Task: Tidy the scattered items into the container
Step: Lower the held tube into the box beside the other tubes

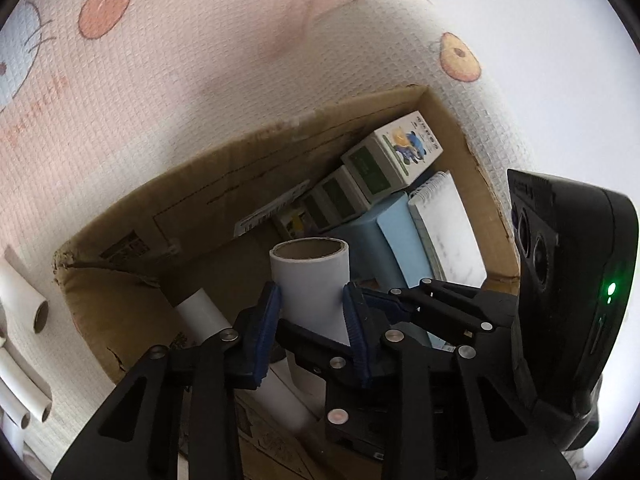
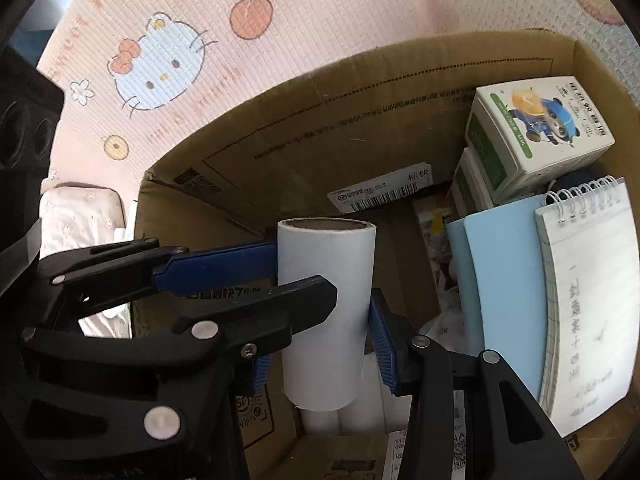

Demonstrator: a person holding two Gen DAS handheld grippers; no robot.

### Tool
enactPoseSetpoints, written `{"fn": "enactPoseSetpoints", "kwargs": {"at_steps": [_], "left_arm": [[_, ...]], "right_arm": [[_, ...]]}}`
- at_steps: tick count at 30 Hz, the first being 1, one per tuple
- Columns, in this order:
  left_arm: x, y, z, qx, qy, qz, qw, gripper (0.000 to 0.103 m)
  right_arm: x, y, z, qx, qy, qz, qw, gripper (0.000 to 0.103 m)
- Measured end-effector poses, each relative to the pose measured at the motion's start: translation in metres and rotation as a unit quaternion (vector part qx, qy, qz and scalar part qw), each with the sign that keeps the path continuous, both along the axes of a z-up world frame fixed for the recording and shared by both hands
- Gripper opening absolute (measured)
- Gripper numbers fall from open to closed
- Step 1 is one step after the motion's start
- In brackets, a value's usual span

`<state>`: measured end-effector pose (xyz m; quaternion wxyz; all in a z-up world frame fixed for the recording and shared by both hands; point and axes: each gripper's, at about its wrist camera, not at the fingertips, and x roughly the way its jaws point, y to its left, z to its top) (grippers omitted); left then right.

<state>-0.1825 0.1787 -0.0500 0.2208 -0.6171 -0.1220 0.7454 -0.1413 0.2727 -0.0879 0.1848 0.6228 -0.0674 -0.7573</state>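
Observation:
A cardboard box (image 1: 224, 184) lies on a pink cartoon-print mat; it also shows in the right wrist view (image 2: 320, 120). My left gripper (image 1: 312, 304) is shut on a white paper roll (image 1: 312, 280) held over the box. In the right wrist view the same white roll (image 2: 326, 300) stands upright between two sets of blue pads. My right gripper (image 2: 324, 344) is shut on it, with the left gripper's finger (image 2: 220, 268) pressing it from the left. More white rolls (image 1: 202, 312) lie on the box floor.
Inside the box at the right are green-and-white cartons (image 2: 536, 128), a light blue book (image 2: 504, 288) and a spiral notepad (image 2: 588, 292). Several white tubes (image 1: 24, 380) lie on the mat left of the box. A white cloth (image 2: 80, 216) lies outside the box.

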Motion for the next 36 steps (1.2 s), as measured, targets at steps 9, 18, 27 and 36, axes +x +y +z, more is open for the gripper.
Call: {"fn": "enactPoseSetpoints", "kwargs": {"at_steps": [9, 18, 27, 36], "left_arm": [[-0.008, -0.006, 0.002, -0.033, -0.03, 0.024, 0.9987, 0.029], [0.0, -0.019, 0.021, -0.093, 0.009, 0.006, 0.9956, 0.022], [0.005, -0.041, 0.032, -0.067, 0.054, -0.006, 0.9963, 0.014], [0.003, -0.055, 0.039, -0.048, 0.071, -0.002, 0.9963, 0.013]], "right_arm": [[-0.021, 0.003, -0.027, -0.032, -0.07, -0.006, 0.997, 0.041], [-0.024, -0.01, -0.032, 0.043, -0.06, 0.025, 0.997, 0.041], [-0.03, -0.031, -0.059, 0.108, -0.093, 0.073, 0.987, 0.041], [-0.046, -0.043, -0.079, 0.143, -0.107, 0.116, 0.977, 0.041]]}}
